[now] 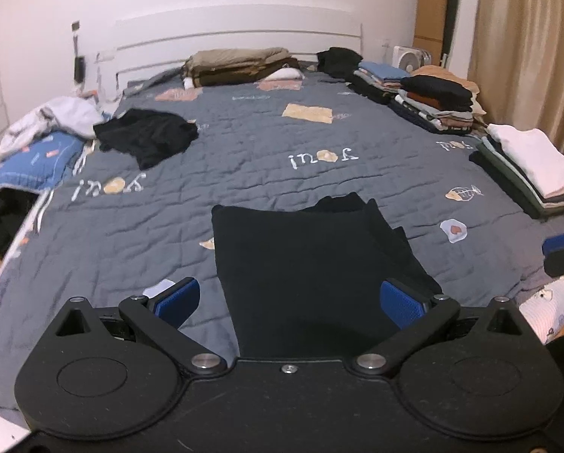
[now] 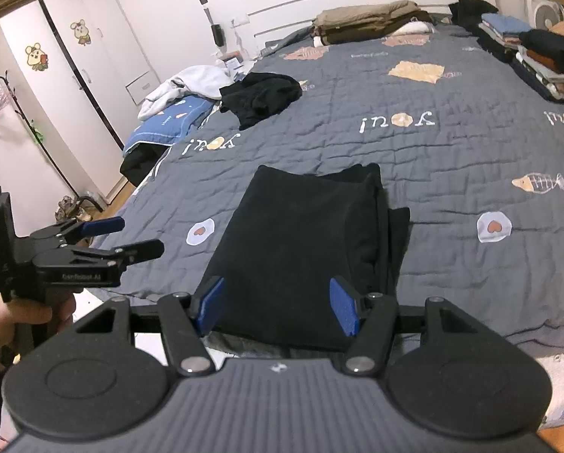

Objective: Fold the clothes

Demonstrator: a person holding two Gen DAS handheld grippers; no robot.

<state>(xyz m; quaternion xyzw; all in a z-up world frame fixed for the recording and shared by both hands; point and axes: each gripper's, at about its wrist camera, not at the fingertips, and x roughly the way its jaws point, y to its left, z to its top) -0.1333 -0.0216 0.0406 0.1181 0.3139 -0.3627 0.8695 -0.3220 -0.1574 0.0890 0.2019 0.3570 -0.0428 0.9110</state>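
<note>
A folded black garment (image 1: 312, 264) lies flat on the grey quilt (image 1: 244, 173) near the foot edge of the bed, its long sides running toward the headboard (image 1: 240, 37), with a narrow strip of lower layers showing along its right side and at its far end. The left gripper (image 1: 289, 300) hangs above the near end of the garment with its jaws spread wide, one blue pad out over bare quilt to the left and the other over the garment's right edge; nothing is between them. The right gripper (image 2: 278, 307) is also over the near edge, its jaws standing partly open and empty, both pads within the garment's width; whether they touch the cloth cannot be told. In the right wrist view the left gripper (image 2: 138, 236) shows off to the left of the garment, held in a hand (image 2: 21, 313) over the bed's left corner. The middle of the quilt beyond the garment is open all the way to the pillows (image 1: 240, 66). A crumpled black garment (image 1: 146, 136) lies toward the far left edge, beside a pale heap of clothes (image 1: 55, 120). Along the right edge run stacks of folded clothes (image 1: 432, 102), the nearest topped by a white piece (image 1: 534, 162).
</note>
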